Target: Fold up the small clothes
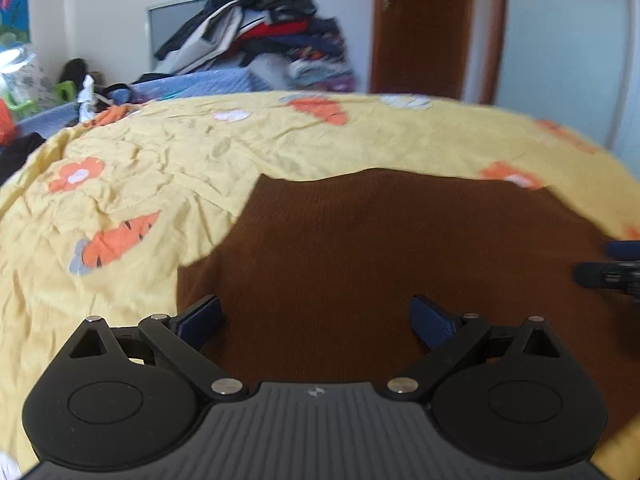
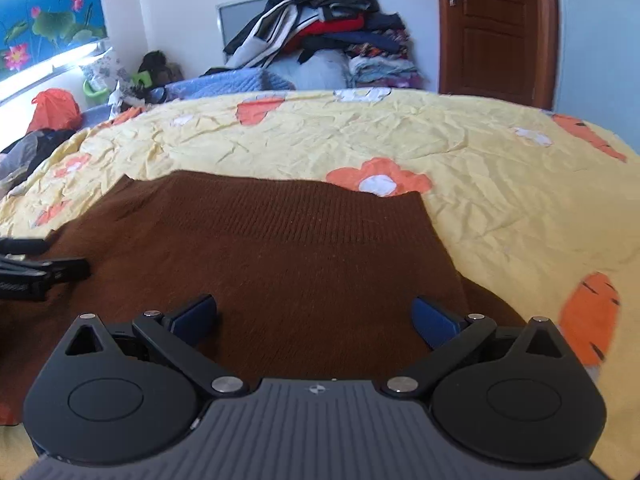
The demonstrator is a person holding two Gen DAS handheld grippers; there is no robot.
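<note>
A brown knitted garment [image 1: 380, 240] lies spread flat on the yellow bedcover [image 1: 160, 168], with its ribbed band [image 2: 296, 204] at the far side. My left gripper [image 1: 316, 320] hovers open over the garment's left part, nothing between its blue pads. My right gripper [image 2: 314, 320] hovers open over the garment's right part, also holding nothing. Each gripper shows in the other's view: the right one [image 1: 612, 272] at the right edge, the left one [image 2: 36, 272] at the left edge.
The yellow bedcover [image 2: 500, 184] carries orange carrot and flower prints. A tall pile of clothes [image 2: 320, 28] stands beyond the bed's far edge. A brown door [image 2: 496, 32] is at the back right. An orange bag [image 2: 54, 110] and dark clothes [image 2: 28, 148] lie at the left.
</note>
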